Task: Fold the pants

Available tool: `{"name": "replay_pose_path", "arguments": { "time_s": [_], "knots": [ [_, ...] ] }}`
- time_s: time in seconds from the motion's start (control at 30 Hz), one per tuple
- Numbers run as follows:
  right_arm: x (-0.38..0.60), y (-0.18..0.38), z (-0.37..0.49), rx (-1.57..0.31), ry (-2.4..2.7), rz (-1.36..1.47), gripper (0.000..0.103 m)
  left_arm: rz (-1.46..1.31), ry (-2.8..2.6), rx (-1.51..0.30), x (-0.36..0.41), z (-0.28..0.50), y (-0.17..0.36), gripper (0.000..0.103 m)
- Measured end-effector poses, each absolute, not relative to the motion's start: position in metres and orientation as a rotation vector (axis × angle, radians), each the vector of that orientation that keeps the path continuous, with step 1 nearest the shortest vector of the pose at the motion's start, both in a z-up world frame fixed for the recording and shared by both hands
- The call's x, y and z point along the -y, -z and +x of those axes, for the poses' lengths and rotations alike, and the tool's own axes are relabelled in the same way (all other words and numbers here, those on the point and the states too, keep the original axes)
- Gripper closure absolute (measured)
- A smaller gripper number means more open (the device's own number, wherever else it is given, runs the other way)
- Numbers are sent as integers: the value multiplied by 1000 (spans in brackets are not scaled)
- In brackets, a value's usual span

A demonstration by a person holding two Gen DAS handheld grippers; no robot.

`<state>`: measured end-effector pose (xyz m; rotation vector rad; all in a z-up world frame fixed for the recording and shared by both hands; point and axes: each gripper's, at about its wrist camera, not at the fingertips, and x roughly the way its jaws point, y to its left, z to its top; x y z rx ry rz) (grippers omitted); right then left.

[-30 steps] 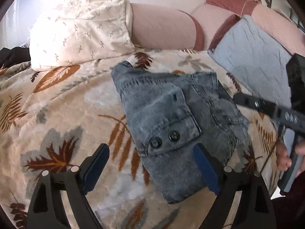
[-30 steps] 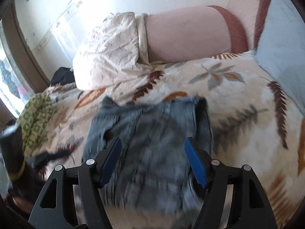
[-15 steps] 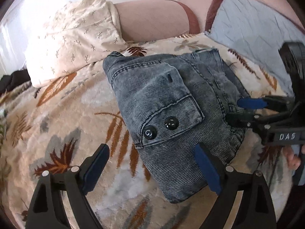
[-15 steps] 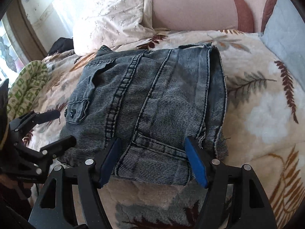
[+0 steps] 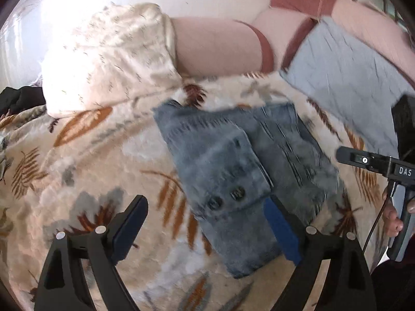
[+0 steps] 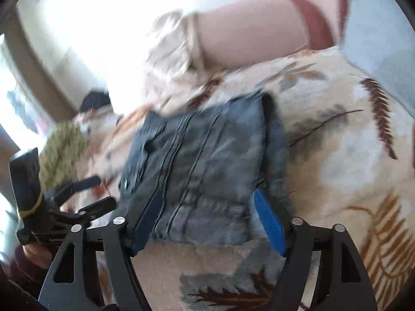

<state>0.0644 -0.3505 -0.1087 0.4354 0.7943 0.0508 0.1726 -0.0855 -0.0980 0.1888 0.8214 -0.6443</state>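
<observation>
— Where are the pants (image 5: 241,181) lying at this moment?

— They are sitting folded into a compact denim bundle on the leaf-patterned bed cover (image 5: 85,171), pocket flap and its two buttons facing up, near the middle of the bed, with the pillows (image 5: 109,54) at the far side.

— And what are your two grippers doing?

— I am holding the left gripper (image 5: 205,230) above the near edge of the bundle, jaws apart and gripping nothing. The right gripper (image 6: 205,223) is hovering at the bundle's near right edge, jaws likewise apart and empty. Both views are blurring, so I cannot tell whether either is brushing the cloth.

— Which step are you judging this to be?

— I am judging the folding as essentially finished. Any next move is calling for only a light press or squaring of the loose edges, without dragging the layers open.
</observation>
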Motion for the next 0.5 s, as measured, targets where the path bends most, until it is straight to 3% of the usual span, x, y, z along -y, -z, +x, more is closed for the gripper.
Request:
{"name": "replay_pose_path", "arguments": {
  "time_s": [0.3, 0.5],
  "knots": [
    [414, 117, 67, -746, 17, 728, 28, -70, 626, -1001, 62, 221, 127, 11],
    [425, 138, 99, -838, 11, 774, 27, -115, 689, -1057, 75, 229, 139, 11]
  ]
}}
